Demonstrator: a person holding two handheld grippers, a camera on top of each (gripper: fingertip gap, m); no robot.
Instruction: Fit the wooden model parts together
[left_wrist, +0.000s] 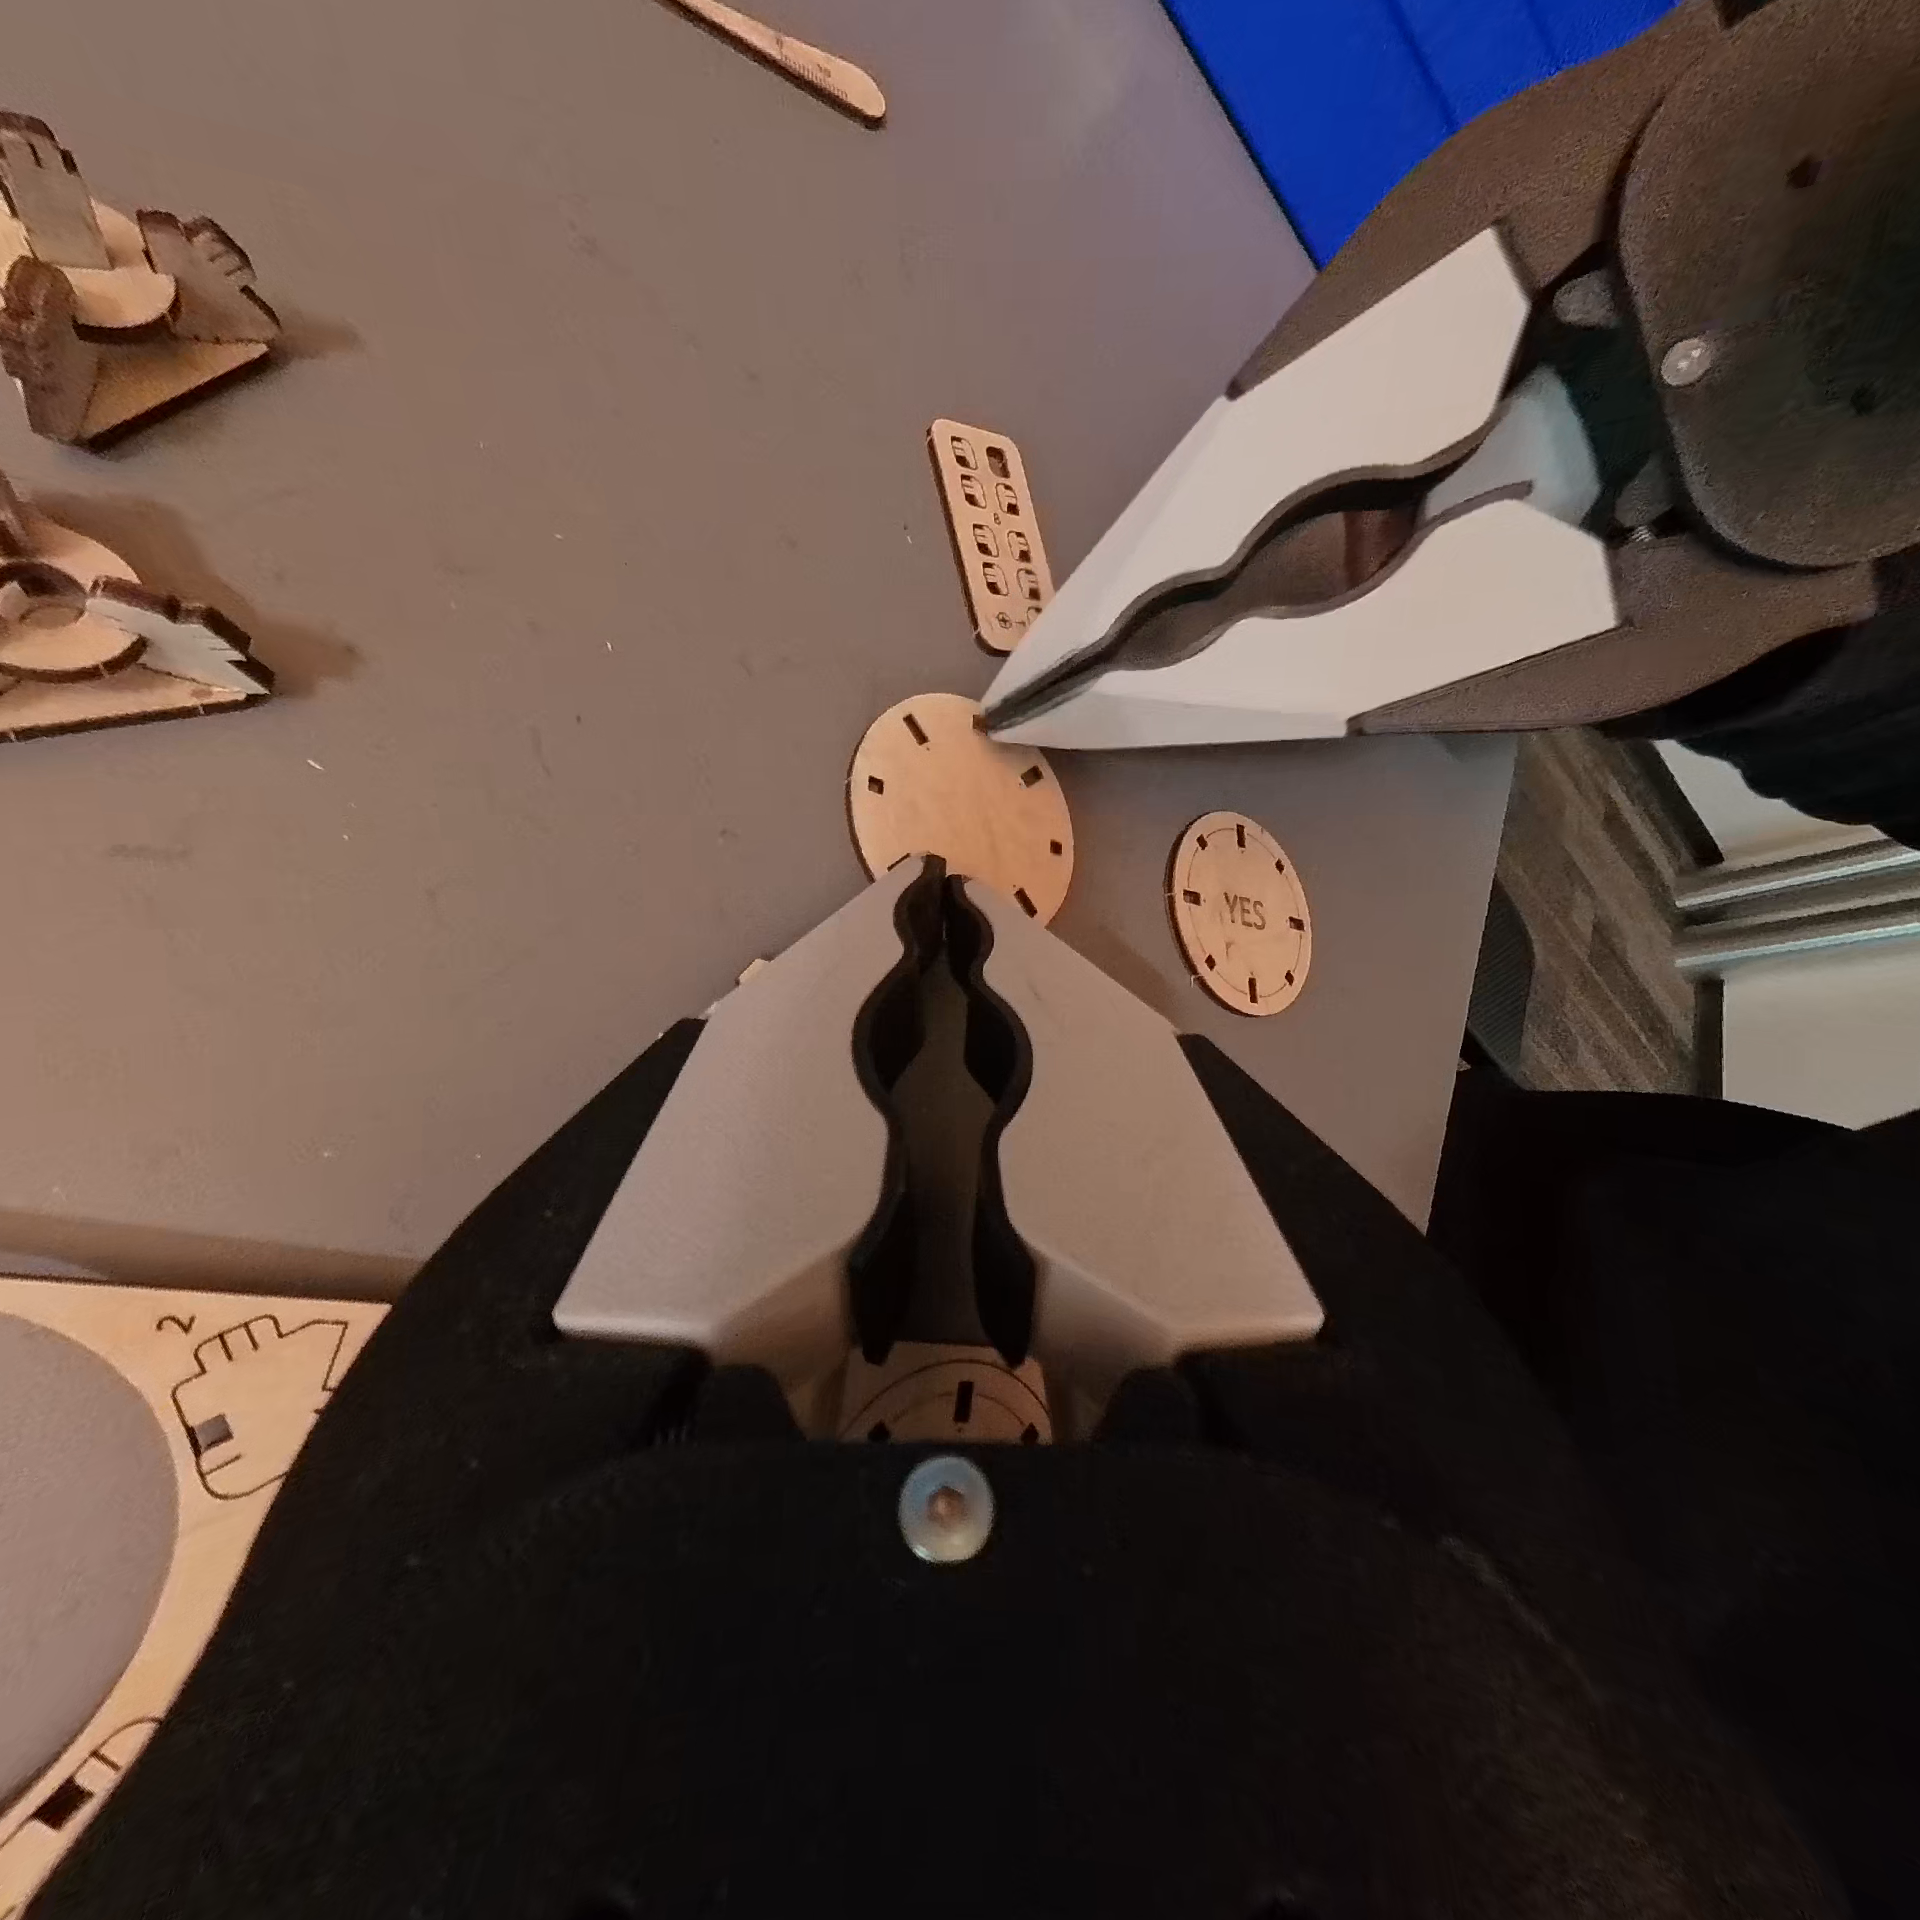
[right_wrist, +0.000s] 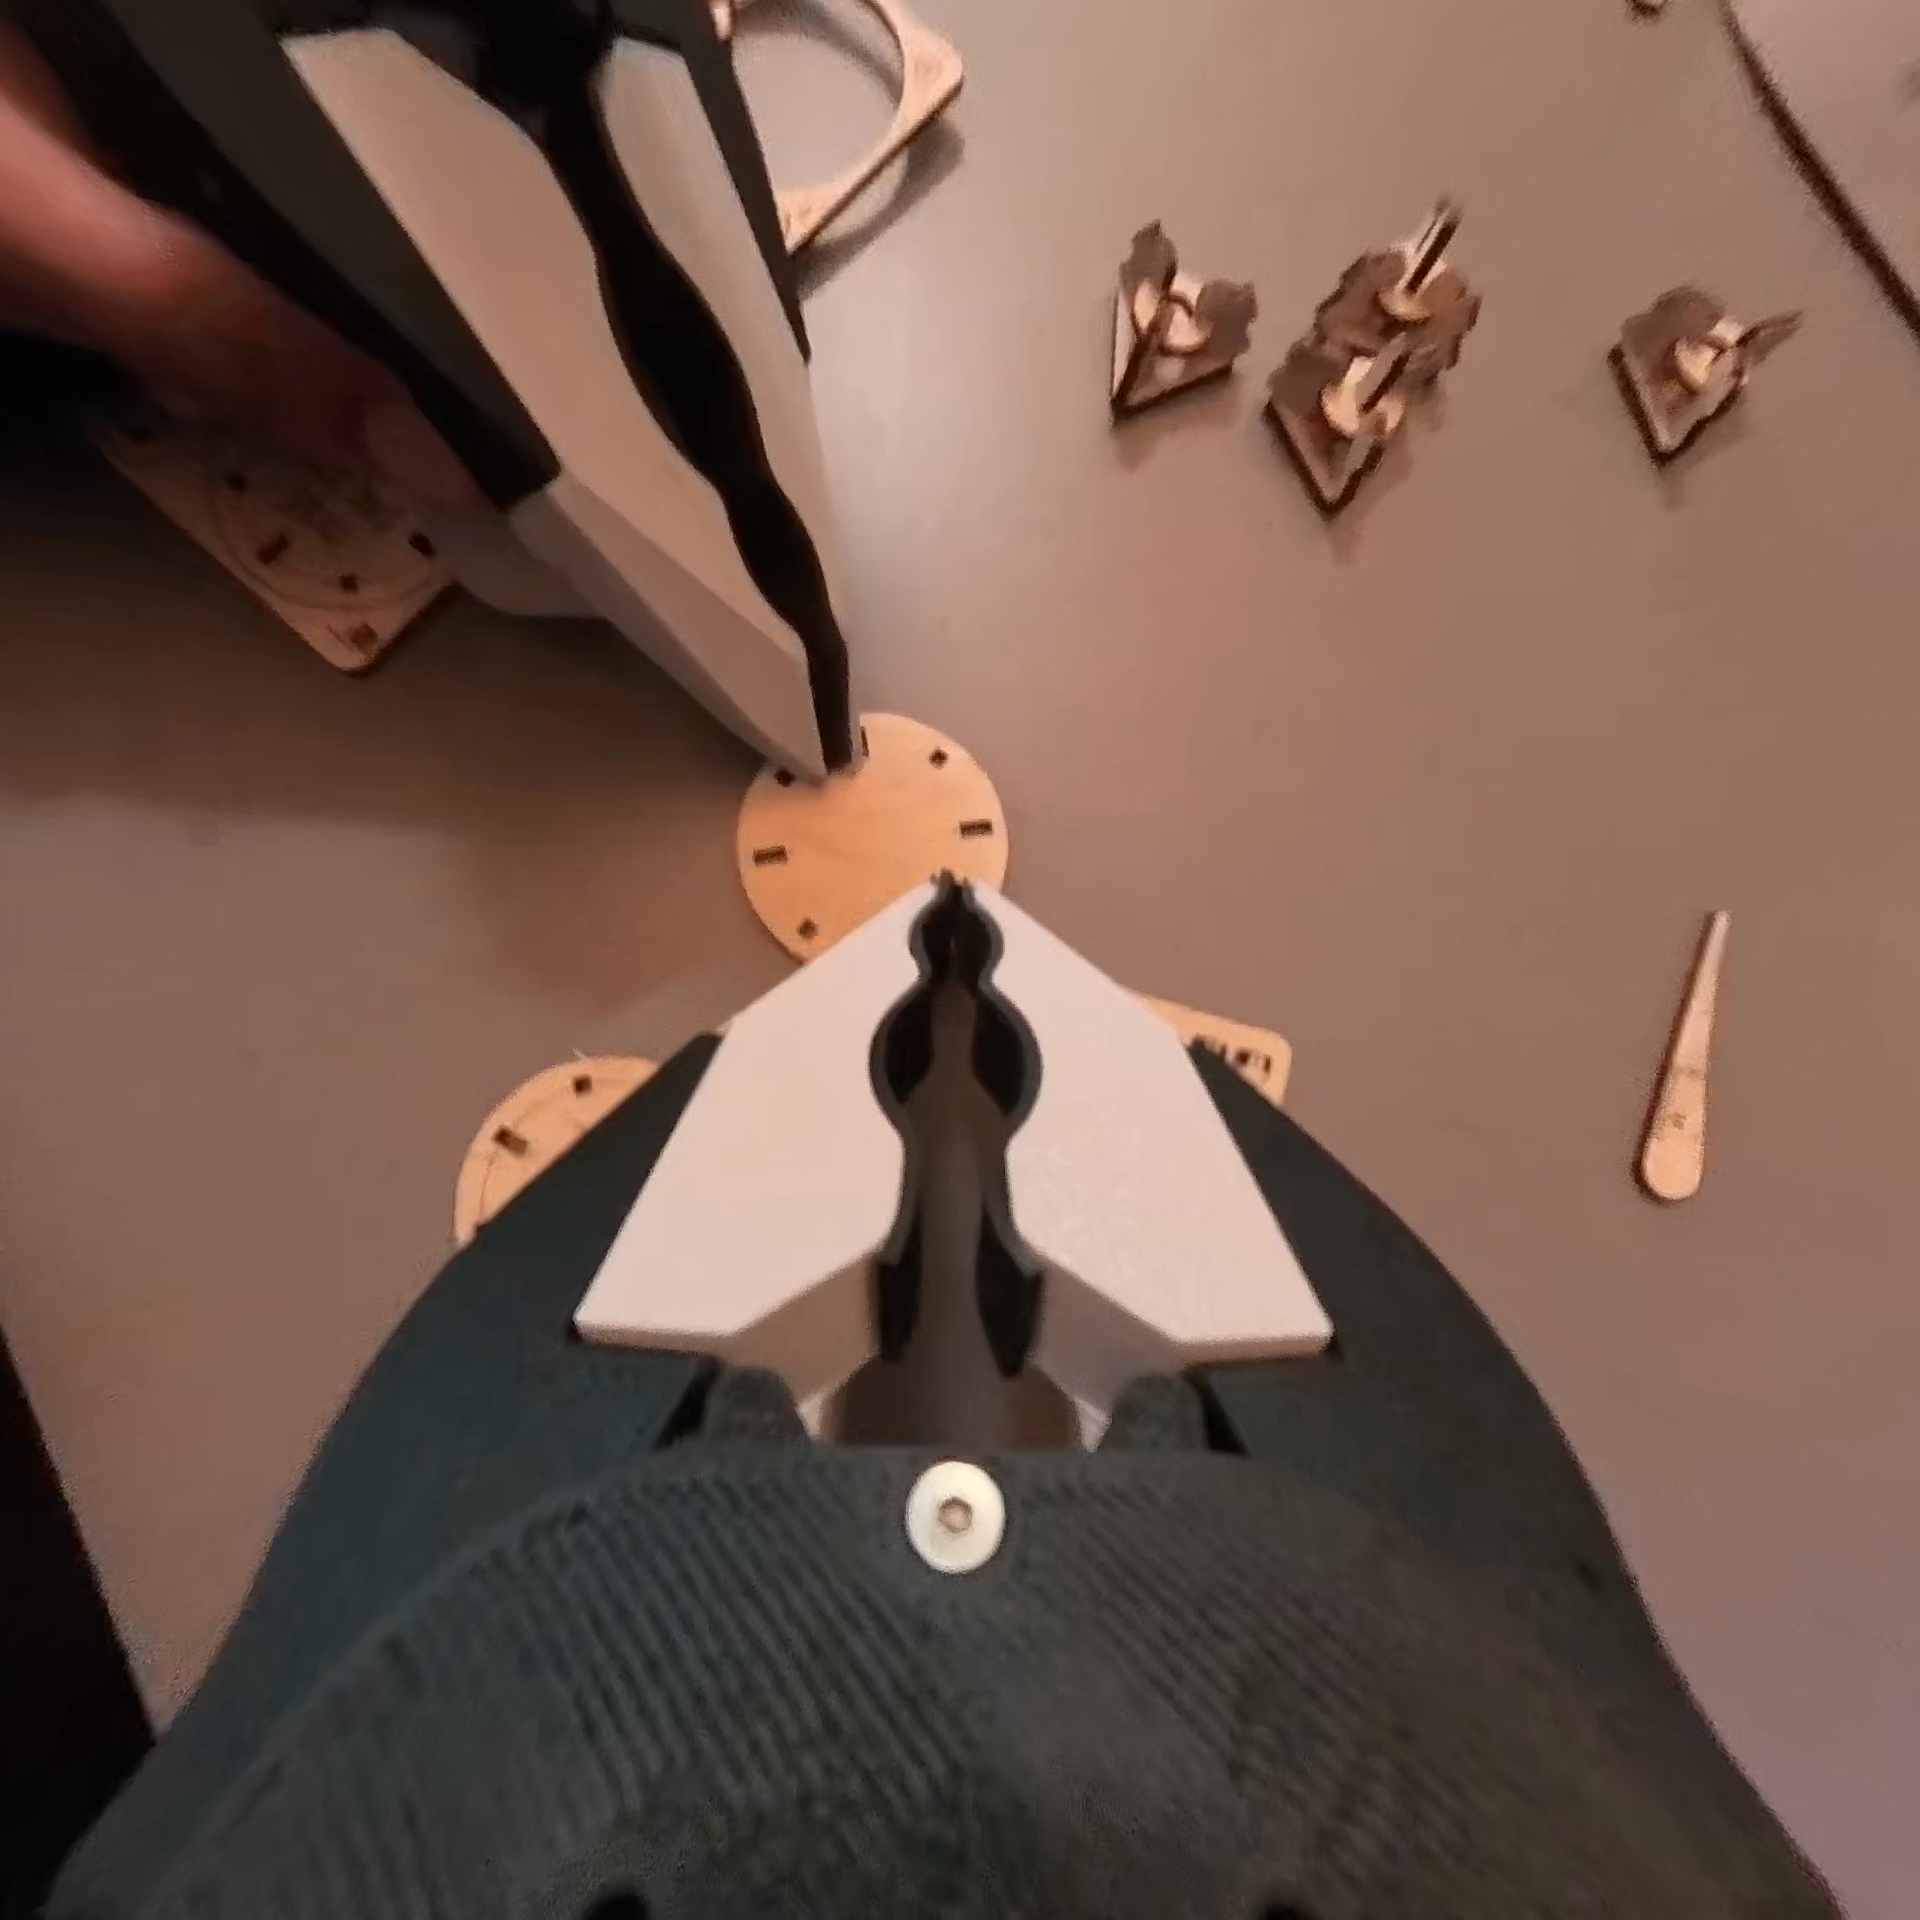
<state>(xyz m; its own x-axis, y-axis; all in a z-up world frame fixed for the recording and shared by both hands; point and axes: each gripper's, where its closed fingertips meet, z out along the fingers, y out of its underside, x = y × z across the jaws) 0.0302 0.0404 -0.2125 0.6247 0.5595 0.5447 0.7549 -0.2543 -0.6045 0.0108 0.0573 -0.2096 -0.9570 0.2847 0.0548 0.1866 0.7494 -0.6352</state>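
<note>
Both grippers — left (left_wrist: 940, 868), right (right_wrist: 951, 883) — jaws clenched empty, tips on opposite rims of slotted wooden disc (left_wrist: 961, 805); uneven pressure could skid it across the counter (left_wrist: 520, 520).

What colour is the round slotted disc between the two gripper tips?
Light tan, unpainted wood with dark slots near the rim; the disc shows best in the left wrist view.

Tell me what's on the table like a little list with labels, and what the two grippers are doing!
Surface: grey table
Left gripper: shut, tips on the near edge of the plain round wooden disc with slots
Right gripper: shut, tips on that disc's opposite edge
Held: nothing in either gripper
Beside the disc: second round wooden disc with engraved writing, small rectangular wooden card with cut-outs
Farther off: small assembled wooden models, wooden stick with a rounded end
</note>
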